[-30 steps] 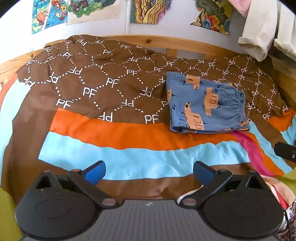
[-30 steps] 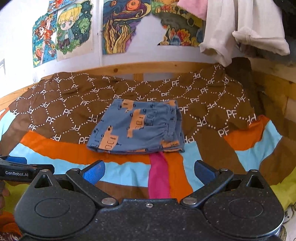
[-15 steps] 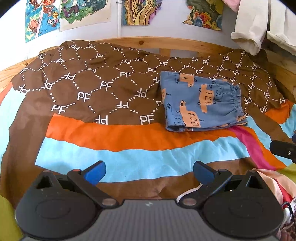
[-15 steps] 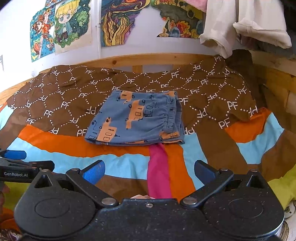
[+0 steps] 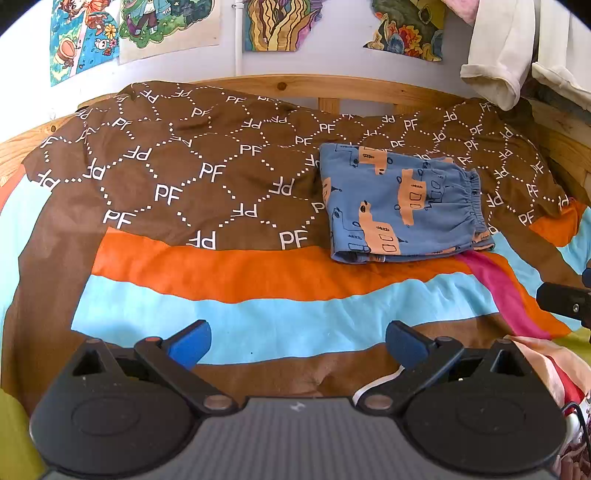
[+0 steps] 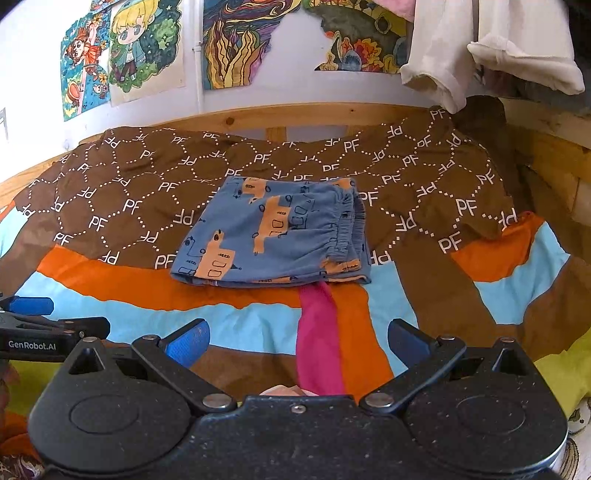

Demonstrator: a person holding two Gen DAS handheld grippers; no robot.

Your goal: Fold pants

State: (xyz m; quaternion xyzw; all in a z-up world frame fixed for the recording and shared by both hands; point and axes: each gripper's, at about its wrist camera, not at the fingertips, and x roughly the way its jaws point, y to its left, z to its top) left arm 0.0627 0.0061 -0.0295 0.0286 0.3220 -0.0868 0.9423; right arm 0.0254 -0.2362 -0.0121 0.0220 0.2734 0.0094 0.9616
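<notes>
Two hand-held grippers, left hand-held gripper (image 5: pixel 297 341) and right hand-held gripper (image 6: pixel 298 341), both spread wide, grasping nothing, over near edge of bed (image 5: pixel 229 273). Farther out: folded blue pants (image 5: pixel 400 206), flat on patterned bedspread (image 6: pixel 122 206), toward far right side, waistband facing right. Beyond, wooden headboard (image 5: pixel 332 86).

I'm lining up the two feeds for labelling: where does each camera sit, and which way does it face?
Left wrist: on the left tool, looking across the bed at the folded pants, right of centre; its open blue fingers show.
Right wrist: on the right tool, facing the pants nearly head-on; its open fingers show.
Shared: pants, striped bedspread, wall posters; each view catches the other tool at its edge.
</notes>
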